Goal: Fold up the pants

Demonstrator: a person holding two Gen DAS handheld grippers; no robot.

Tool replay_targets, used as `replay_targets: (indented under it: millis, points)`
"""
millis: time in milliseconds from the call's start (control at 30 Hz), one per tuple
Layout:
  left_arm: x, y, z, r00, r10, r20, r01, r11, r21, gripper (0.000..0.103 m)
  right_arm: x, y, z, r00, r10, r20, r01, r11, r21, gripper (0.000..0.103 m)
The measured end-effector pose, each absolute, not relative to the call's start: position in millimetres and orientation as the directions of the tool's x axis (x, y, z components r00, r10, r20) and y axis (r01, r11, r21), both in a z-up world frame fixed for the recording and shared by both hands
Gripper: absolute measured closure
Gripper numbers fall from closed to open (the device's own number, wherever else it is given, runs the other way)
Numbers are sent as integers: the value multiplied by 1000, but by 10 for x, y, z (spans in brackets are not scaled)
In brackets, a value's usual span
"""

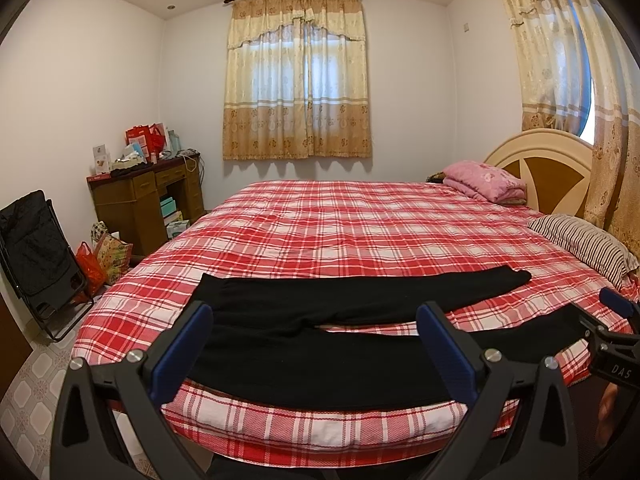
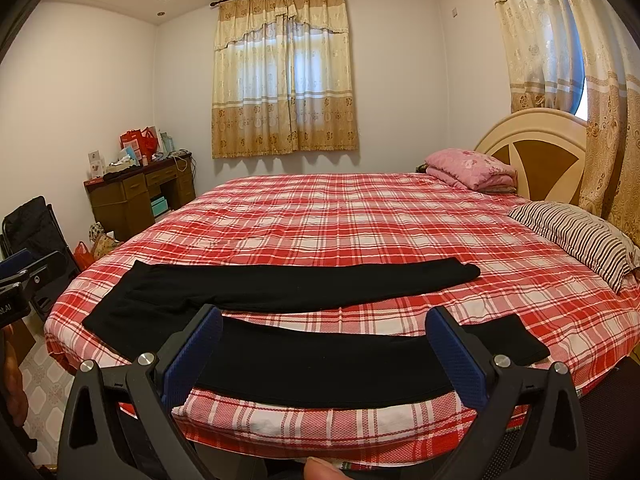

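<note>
Black pants (image 2: 280,292) lie spread flat across the lower middle of the frame on the red plaid bed (image 2: 360,216), legs apart. The left gripper (image 1: 316,344) and right gripper (image 2: 326,350) hover wide open at the near edge, holding nothing.

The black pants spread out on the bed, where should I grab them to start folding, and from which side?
Take the black pants by the near leg's long edge at the bed's front, coming from this side. That leg lies flat right before both open grippers, left toward the waist, right toward the cuff.
</note>
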State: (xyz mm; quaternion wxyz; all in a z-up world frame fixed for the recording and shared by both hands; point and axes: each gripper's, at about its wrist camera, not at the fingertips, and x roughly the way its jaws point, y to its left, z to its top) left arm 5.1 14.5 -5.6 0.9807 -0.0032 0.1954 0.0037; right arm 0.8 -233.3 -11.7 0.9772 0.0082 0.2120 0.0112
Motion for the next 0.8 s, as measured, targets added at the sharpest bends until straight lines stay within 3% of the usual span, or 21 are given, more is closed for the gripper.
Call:
replay_targets:
  millis: [800]
  points:
    - [132,140,-144,913,2,-409,-2,1000,-1,0,58,-2333,-172,904,22,-428,-16,1000,17,1]
